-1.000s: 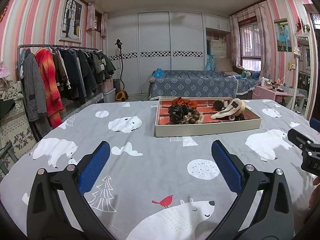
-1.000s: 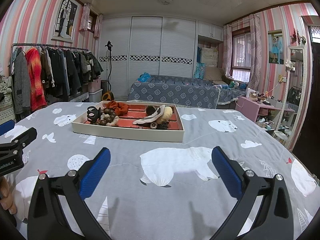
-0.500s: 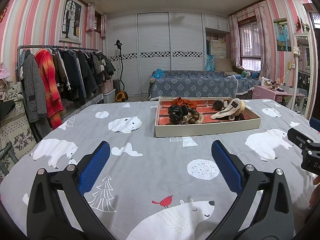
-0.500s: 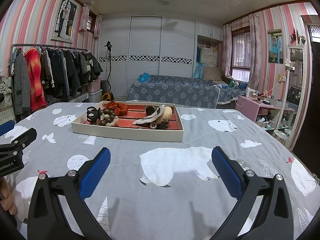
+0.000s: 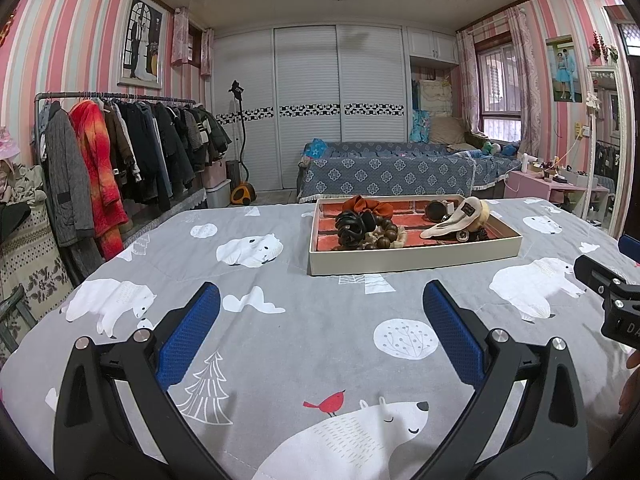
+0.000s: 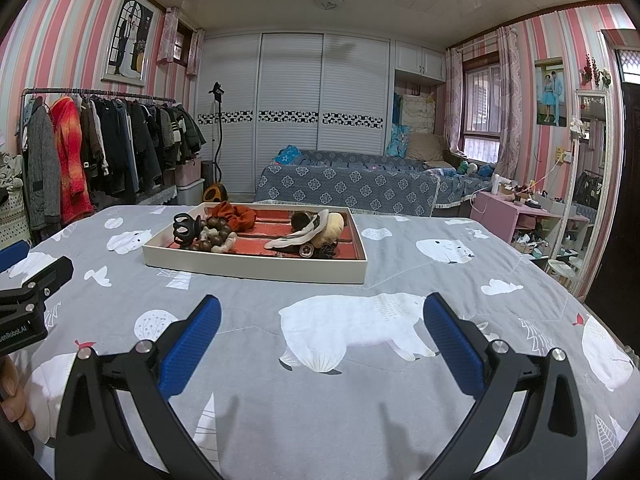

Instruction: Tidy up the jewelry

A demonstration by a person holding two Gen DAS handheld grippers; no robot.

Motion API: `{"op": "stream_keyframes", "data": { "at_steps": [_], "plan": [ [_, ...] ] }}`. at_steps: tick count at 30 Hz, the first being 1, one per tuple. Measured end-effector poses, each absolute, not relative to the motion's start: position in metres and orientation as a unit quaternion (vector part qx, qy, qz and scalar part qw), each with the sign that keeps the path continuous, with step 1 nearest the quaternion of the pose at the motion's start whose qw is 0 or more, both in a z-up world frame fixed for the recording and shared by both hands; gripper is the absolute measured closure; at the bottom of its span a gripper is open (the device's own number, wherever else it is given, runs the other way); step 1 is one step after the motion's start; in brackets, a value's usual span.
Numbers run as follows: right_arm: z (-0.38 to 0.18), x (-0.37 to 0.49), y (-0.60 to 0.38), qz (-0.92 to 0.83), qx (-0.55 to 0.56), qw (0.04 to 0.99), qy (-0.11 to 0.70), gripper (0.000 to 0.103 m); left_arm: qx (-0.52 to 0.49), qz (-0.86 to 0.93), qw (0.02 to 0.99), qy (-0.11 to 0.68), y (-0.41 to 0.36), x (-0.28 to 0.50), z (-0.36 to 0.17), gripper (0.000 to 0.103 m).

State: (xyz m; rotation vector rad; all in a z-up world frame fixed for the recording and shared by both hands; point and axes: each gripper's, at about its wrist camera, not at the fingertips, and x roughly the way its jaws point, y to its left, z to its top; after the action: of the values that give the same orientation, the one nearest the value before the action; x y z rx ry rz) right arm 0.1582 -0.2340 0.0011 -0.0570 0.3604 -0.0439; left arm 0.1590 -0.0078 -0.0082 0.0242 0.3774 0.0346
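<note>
A shallow cream tray [image 5: 416, 260] [image 6: 256, 270] with a red lining sits on the bear-print cloth ahead of both grippers. It holds a black claw clip [image 5: 352, 225] [image 6: 185, 227], a brown bead bracelet [image 5: 382, 238] [image 6: 214, 240], an orange scrunchie [image 5: 370, 206] [image 6: 236, 214] and a cream hair clip [image 5: 454, 222] [image 6: 298, 236]. My left gripper [image 5: 320, 312] is open and empty, well short of the tray. My right gripper [image 6: 322, 324] is open and empty, also short of it.
The grey bear-print cloth [image 5: 280, 340] covers the table. A clothes rack [image 5: 120, 160] stands at the left, a bed [image 5: 400, 172] behind, a pink side table [image 6: 520, 216] at the right. The other gripper shows at each view's edge [image 5: 608, 292] [image 6: 28, 304].
</note>
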Motion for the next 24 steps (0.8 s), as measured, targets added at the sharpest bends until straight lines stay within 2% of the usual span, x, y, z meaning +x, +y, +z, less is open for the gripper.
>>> {"op": "stream_keyframes", "data": {
  "at_steps": [24],
  "plan": [
    [0.0006, 0.1582, -0.2345, -0.022, -0.028, 0.983, 0.179, 0.004, 0.013, 0.018, 0.982, 0.187, -0.0087, 0.1584, -0.0099, 0.005]
  ]
}}
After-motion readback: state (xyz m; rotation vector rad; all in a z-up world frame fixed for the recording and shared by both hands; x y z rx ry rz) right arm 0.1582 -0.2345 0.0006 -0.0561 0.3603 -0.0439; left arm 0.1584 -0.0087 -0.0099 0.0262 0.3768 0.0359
